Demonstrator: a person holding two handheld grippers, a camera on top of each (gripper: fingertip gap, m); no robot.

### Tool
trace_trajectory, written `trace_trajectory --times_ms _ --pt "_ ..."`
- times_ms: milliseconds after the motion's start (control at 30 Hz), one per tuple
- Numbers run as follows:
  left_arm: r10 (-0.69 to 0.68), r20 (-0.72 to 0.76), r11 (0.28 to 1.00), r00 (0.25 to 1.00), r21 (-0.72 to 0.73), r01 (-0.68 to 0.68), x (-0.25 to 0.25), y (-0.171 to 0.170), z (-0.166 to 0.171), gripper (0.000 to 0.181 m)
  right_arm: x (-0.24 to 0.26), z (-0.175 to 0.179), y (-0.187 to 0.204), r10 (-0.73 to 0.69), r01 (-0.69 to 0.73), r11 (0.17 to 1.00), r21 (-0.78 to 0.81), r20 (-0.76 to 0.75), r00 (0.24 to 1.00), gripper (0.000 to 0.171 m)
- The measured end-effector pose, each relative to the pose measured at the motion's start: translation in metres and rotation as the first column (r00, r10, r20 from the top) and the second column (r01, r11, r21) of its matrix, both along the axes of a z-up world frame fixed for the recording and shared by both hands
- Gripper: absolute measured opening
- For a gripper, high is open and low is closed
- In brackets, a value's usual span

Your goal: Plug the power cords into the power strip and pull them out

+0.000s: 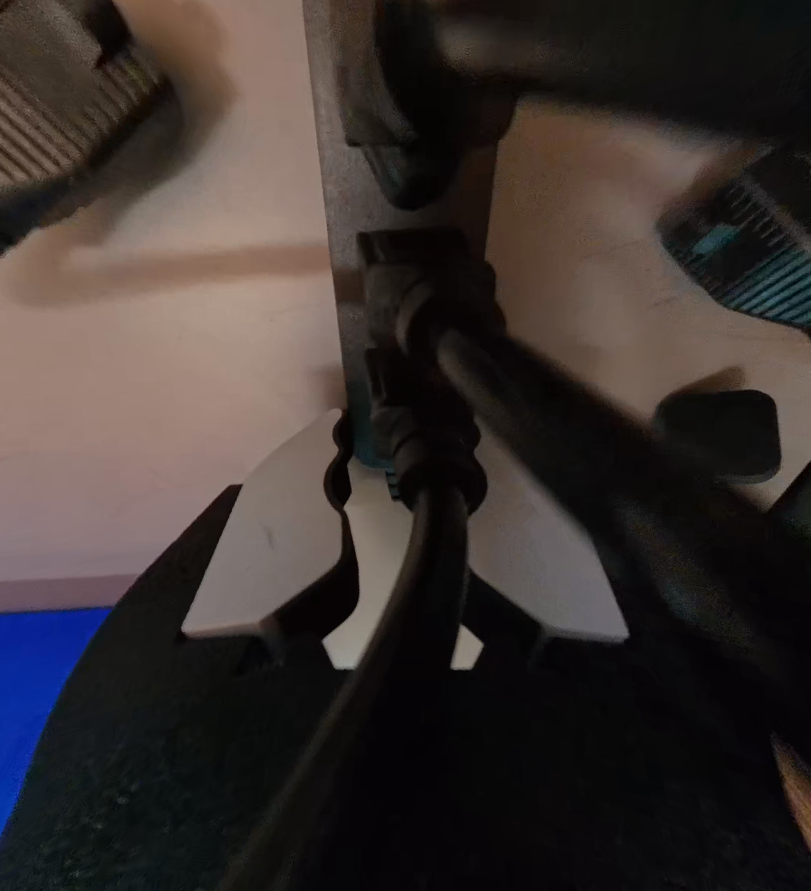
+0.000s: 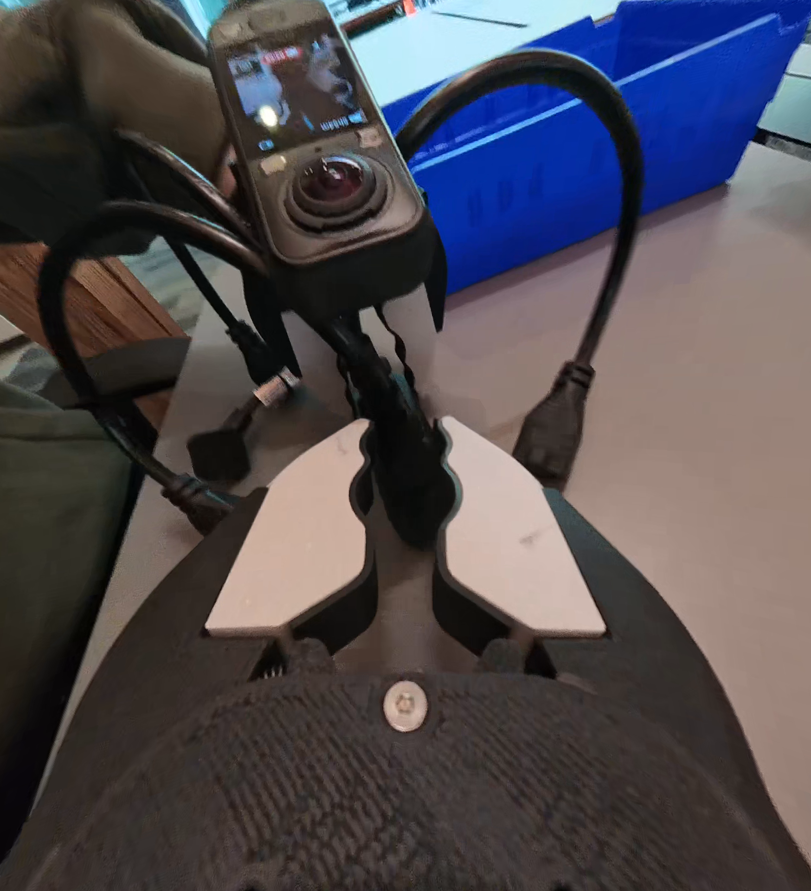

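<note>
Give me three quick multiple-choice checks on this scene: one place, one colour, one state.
1. Where is the blue bin?
A. on the table, behind the arched cord
B. on the floor
C. in a gripper

2. What colour are the power cords?
A. white
B. black
C. red

3. What state is the left gripper in?
A. wide open and empty
B. shut on a plug
C. out of view

A: the bin rests on the table.
B: every cord is black.
B: both fingers press the plug.

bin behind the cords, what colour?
Blue. The bin shows best in the right wrist view.
</note>
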State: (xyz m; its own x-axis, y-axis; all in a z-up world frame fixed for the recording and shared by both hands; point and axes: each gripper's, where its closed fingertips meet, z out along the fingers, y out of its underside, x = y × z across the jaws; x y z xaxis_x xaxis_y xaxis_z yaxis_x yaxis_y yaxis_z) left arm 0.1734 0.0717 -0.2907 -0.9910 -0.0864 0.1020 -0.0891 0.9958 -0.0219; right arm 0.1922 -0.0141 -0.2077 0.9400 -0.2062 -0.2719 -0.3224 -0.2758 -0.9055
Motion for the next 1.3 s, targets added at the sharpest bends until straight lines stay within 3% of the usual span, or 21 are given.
trace_trajectory --times_ms 267,500,567,667,767,867,1300 --pt "-0.012 -0.019 1.0 1.0 0.005 0.013 0.0 -0.002 -0.001 0.043 -0.011 -0.049 -0.011 0.124 -0.081 0.959 -0.273 0.146 0.981 0.035" --pt "0.012 0.007 1.0 1.0 -0.02 -0.012 0.0 -0.003 -0.001 0.044 -0.002 -0.054 0.004 0.201 -0.136 0.948 -0.288 0.211 0.956 0.037" --pt "0.021 0.018 0.999 1.0 -0.027 -0.021 -0.001 -0.004 -0.001 0.044 -0.007 -0.054 0.009 0.267 -0.203 0.935 -0.29 0.203 0.942 0.028" --pt "0.037 0.045 0.998 0.998 -0.047 -0.035 0.0 -0.004 -0.002 0.044 -0.008 -0.054 0.01 0.281 -0.209 0.932 -0.297 0.224 0.933 0.027" --pt "0.046 0.087 0.998 0.995 -0.055 -0.041 0.001 -0.005 -0.002 0.044 -0.011 -0.051 0.011 0.247 -0.166 0.944 -0.285 0.279 0.928 0.027" --pt "0.037 0.107 0.999 0.994 -0.03 -0.034 0.001 0.0 -0.003 0.044 -0.017 -0.027 0.021 0.169 -0.134 0.982 -0.129 0.318 0.933 0.027" --pt "0.041 0.138 0.996 0.99 -0.082 -0.03 -0.001 -0.001 -0.003 0.045 -0.021 -0.018 0.026 0.12 -0.098 0.99 -0.097 0.261 0.958 0.026"
